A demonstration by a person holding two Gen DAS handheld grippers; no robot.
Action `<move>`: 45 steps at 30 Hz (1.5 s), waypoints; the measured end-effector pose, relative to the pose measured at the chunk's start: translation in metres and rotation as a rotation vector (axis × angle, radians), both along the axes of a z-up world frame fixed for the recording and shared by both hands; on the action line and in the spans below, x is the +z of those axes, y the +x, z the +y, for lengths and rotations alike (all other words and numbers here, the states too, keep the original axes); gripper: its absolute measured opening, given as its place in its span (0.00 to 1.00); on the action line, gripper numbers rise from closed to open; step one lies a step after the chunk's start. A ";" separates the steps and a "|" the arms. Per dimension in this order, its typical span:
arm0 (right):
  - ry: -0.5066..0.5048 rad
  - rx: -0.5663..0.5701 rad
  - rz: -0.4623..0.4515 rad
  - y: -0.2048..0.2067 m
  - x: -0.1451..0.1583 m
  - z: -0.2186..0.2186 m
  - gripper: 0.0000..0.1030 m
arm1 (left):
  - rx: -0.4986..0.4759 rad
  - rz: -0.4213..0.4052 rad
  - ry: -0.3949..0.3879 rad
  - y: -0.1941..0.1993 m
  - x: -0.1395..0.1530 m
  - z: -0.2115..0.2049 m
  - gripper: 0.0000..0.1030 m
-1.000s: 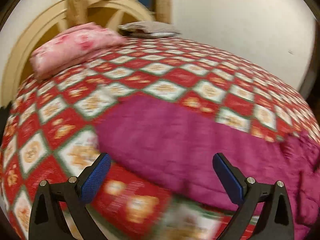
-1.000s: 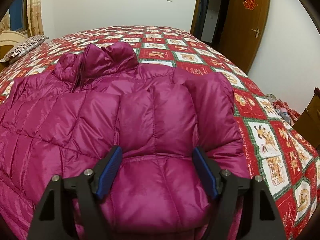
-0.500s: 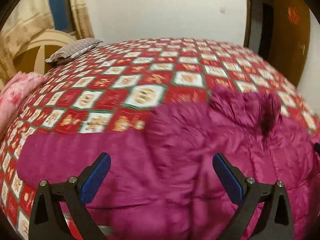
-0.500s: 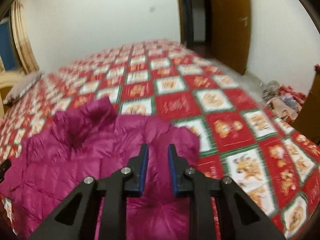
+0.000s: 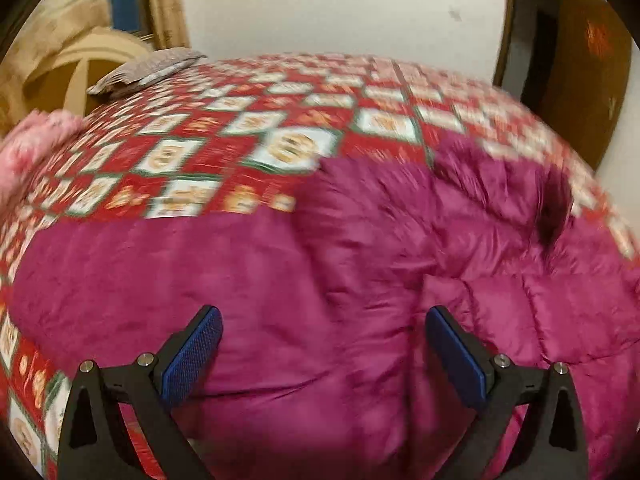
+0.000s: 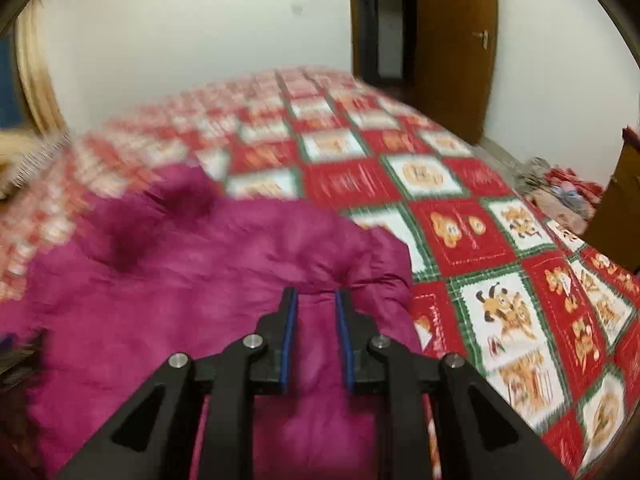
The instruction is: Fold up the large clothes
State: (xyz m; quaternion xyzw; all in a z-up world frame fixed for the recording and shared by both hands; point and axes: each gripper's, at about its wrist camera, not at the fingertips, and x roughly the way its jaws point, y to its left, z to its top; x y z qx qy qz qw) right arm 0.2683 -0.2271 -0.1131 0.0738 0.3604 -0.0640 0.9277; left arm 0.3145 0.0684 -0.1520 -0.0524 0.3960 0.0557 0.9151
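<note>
A large magenta quilted down jacket [image 5: 340, 280] lies spread on the bed; it also shows in the right wrist view [image 6: 192, 272]. My left gripper [image 5: 323, 354] is open, its blue pads wide apart just above the jacket's near part. My right gripper [image 6: 316, 336] is nearly closed, its jaws pinching a fold of the jacket near its right edge. The collar [image 6: 180, 200] bunches up at the far side. Both views are motion-blurred.
The bed carries a red, white and green patterned cover [image 6: 460, 208]. A pink pillow [image 5: 28, 144] and a grey pillow [image 5: 148, 72] lie by the cream headboard [image 5: 80, 72]. A brown door [image 6: 452, 40] and a pile of clothes on the floor [image 6: 560, 192] are at right.
The right gripper closed from wide open onto a fold of the jacket. The left gripper swung right, from the pillows towards the jacket, and stayed open.
</note>
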 end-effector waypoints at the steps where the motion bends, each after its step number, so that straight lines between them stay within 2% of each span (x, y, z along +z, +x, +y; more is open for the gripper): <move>1: -0.010 0.034 0.003 -0.009 0.004 0.010 0.34 | 0.008 -0.010 -0.009 -0.005 0.005 0.009 0.99; 2: -0.018 0.064 0.010 -0.017 0.006 0.020 0.48 | 0.021 -0.019 -0.011 -0.013 0.010 0.023 0.99; 4: -0.028 0.125 0.029 -0.030 0.001 0.037 0.60 | 0.044 -0.037 0.013 -0.025 0.020 0.049 0.99; 8: -0.078 0.124 0.123 -0.025 -0.041 0.047 0.61 | 0.154 -0.064 0.100 -0.055 0.032 0.120 0.99; 10: -0.095 0.123 0.118 -0.025 -0.057 0.046 0.61 | 0.222 -0.062 0.103 -0.069 0.032 0.155 0.99; 12: -0.110 0.114 0.115 -0.025 -0.055 0.048 0.62 | 0.285 -0.060 0.070 -0.080 0.027 0.186 0.99; 16: -0.166 0.110 0.115 -0.025 -0.057 0.055 0.64 | 0.454 -0.049 -0.078 -0.094 0.012 0.247 0.99; 20: -0.162 0.106 0.113 -0.024 -0.056 0.055 0.65 | 0.541 -0.022 -0.183 -0.083 -0.006 0.271 0.99; 23: -0.161 0.106 0.112 -0.024 -0.057 0.053 0.66 | 0.656 0.024 -0.234 -0.079 -0.021 0.282 0.99; 25: -0.160 0.106 0.112 -0.023 -0.058 0.054 0.66 | 0.715 -0.002 -0.236 -0.082 -0.022 0.284 0.99; 27: -0.155 0.106 0.109 -0.025 -0.057 0.053 0.66 | 0.834 -0.073 -0.192 -0.094 -0.015 0.282 0.99; 29: -0.148 0.108 0.106 -0.026 -0.057 0.052 0.67 | 0.881 -0.128 -0.236 -0.098 -0.017 0.284 0.99; 30: -0.144 0.109 0.106 -0.026 -0.058 0.052 0.67 | 0.878 -0.110 -0.283 -0.092 -0.024 0.288 0.99; 32: -0.131 0.111 0.103 -0.025 -0.058 0.051 0.68 | 0.880 -0.047 -0.214 -0.075 -0.028 0.288 0.99; 33: -0.126 0.112 0.102 -0.025 -0.058 0.051 0.68 | 0.857 -0.018 -0.148 -0.064 -0.028 0.285 0.99; 35: -0.123 0.113 0.100 -0.024 -0.058 0.050 0.69 | 0.782 -0.008 -0.093 -0.052 -0.029 0.276 0.97; 36: -0.123 0.113 0.100 -0.024 -0.059 0.051 0.69 | 0.759 -0.019 -0.095 -0.051 -0.029 0.274 0.78; 37: -0.122 0.113 0.099 -0.025 -0.058 0.051 0.69 | 0.744 -0.032 -0.092 -0.051 -0.029 0.272 0.49; 39: -0.119 0.114 0.097 -0.026 -0.058 0.051 0.69 | 0.676 -0.066 -0.145 -0.052 -0.028 0.272 0.28; 40: -0.118 0.113 0.097 -0.025 -0.058 0.051 0.69 | 0.653 -0.073 -0.159 -0.053 -0.028 0.272 0.24; 43: -0.118 0.113 0.097 -0.026 -0.059 0.051 0.70 | 0.621 -0.089 -0.139 -0.051 -0.018 0.264 0.21; 45: -0.118 0.113 0.097 -0.026 -0.059 0.051 0.70 | 0.585 -0.144 -0.119 -0.055 0.001 0.251 0.21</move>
